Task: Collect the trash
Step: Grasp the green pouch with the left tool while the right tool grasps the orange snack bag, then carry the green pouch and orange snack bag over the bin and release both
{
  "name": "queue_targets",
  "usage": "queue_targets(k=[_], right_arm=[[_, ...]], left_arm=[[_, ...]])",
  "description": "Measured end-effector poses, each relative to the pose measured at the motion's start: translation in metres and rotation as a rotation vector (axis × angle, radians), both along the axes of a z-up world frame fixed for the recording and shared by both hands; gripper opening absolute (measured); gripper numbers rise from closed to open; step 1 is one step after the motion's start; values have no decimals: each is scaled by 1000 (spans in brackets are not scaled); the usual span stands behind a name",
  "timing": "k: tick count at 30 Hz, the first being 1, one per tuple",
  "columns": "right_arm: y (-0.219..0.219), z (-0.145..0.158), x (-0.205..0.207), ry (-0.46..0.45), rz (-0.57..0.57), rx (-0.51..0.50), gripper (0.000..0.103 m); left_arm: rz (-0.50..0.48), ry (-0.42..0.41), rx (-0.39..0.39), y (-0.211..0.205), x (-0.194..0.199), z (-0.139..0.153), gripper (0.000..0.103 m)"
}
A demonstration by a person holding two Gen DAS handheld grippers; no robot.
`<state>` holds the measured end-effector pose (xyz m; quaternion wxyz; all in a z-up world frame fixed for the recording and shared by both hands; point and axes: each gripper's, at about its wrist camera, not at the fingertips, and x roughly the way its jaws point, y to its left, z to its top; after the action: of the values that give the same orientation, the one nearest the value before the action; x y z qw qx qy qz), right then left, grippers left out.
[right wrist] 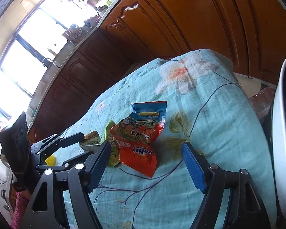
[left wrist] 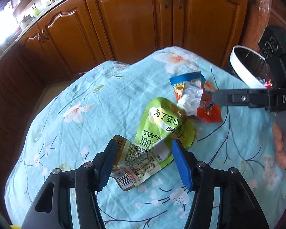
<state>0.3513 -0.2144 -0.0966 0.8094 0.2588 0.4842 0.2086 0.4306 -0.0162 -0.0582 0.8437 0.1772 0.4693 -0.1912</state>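
A green pouch wrapper point(left wrist: 162, 129) lies on the light-blue flowered cloth point(left wrist: 85, 103), its torn yellowish end between the fingers of my left gripper point(left wrist: 143, 150), which is open just above it. A red and blue Ovaltine wrapper point(left wrist: 200, 99) lies beyond it. My right gripper point(right wrist: 145, 150) is open with the Ovaltine wrapper point(right wrist: 141, 139) between its fingers. It shows from the side in the left wrist view point(left wrist: 217, 97), at the wrapper's right edge. The green pouch point(right wrist: 112, 152) and the left gripper point(right wrist: 80, 143) show at the left of the right wrist view.
A white-rimmed bin point(left wrist: 244, 68) with a black liner stands off the table's right side, also at the right edge of the right wrist view point(right wrist: 282, 133). Brown wooden cabinets point(left wrist: 135, 22) run behind the table. A window and a counter with a sink point(right wrist: 47, 61) are at the left.
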Motion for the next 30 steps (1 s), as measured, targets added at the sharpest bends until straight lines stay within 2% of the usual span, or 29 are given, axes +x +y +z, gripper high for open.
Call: queue_targets(k=[3, 5, 6, 8, 10, 12, 16, 21, 23, 25, 30], right_arm=[[2, -1, 3, -6, 0, 8, 70], [3, -2, 4, 3, 7, 8, 45], [3, -5, 4, 14, 10, 7, 38], [4, -9, 4, 30, 12, 2, 11], [2, -11, 1, 32, 10, -5, 3], [-1, -7, -7, 14, 7, -10, 1], [-9, 6, -21, -22, 3, -13, 0], [-16, 24, -45, -70, 20, -40, 0], [-20, 29, -56, -84, 23, -39, 0], [-25, 34, -66, -97, 18, -37, 0], [-41, 47, -92, -133, -2, -43, 0]], left_arm=[[-33, 18, 51, -10, 2, -7, 37], [-36, 23, 65, -14, 0, -8, 23], [-34, 19, 68, -15, -2, -6, 15], [-25, 16, 70, -15, -6, -4, 8], [-23, 14, 64, -16, -15, -1, 5], [-18, 11, 42, -18, -27, 3, 4], [34, 40, -59, -16, -47, 8, 3], [171, 78, -247, 5, -66, 14, 2], [206, 68, -330, 10, -80, 19, 2], [232, 47, -381, 10, -96, 23, 2], [261, -7, -466, 3, -134, 30, 2]])
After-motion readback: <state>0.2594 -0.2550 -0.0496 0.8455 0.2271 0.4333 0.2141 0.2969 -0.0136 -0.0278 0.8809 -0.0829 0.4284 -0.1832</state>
